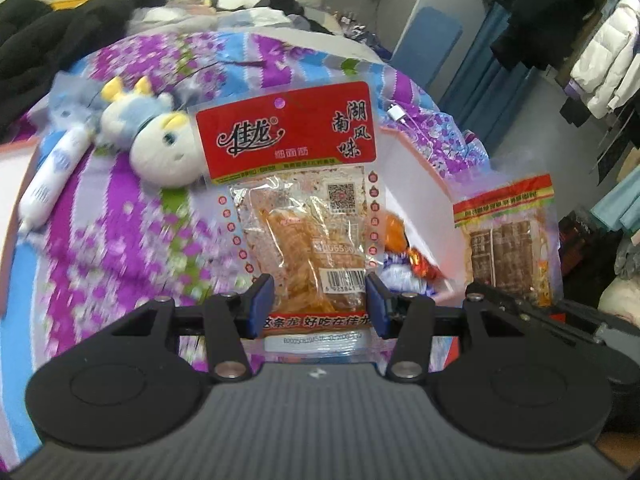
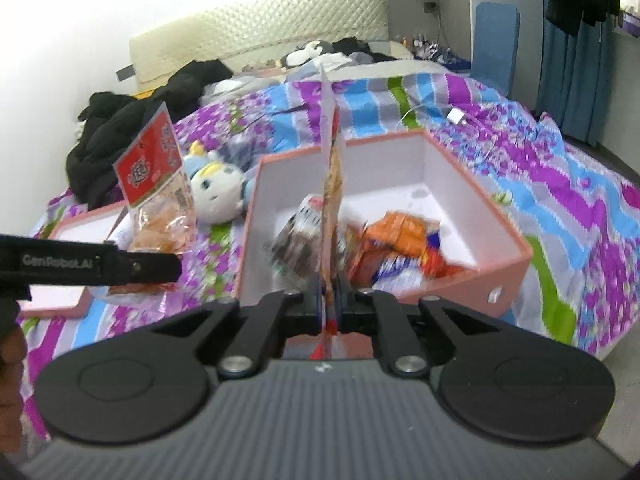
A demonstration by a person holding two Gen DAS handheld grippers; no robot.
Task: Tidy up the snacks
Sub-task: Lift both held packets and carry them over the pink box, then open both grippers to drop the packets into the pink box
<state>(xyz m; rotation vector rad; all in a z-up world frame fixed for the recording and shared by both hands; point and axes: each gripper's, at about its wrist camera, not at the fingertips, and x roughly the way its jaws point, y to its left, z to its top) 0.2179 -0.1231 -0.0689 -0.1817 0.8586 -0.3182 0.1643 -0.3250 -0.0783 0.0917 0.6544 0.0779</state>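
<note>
My left gripper [image 1: 320, 300] is shut on a red-topped snack packet [image 1: 296, 184] and holds it upright above the bed; the packet also shows in the right wrist view [image 2: 154, 176]. My right gripper [image 2: 329, 300] is shut on a flat snack packet [image 2: 331, 168], seen edge-on, over the near wall of a pink box [image 2: 508, 264]. That packet shows in the left wrist view [image 1: 508, 240], with its red, yellow and green top strip. The box holds several orange and blue snack packs [image 2: 400, 240].
The box lid [image 2: 60, 300] lies at the left on the purple and blue bedspread [image 2: 560, 200]. A plush toy [image 2: 216, 192] lies between lid and box. A white charger cable [image 2: 460, 116] lies beyond the box. Black clothes [image 2: 132, 128] are piled at the back left.
</note>
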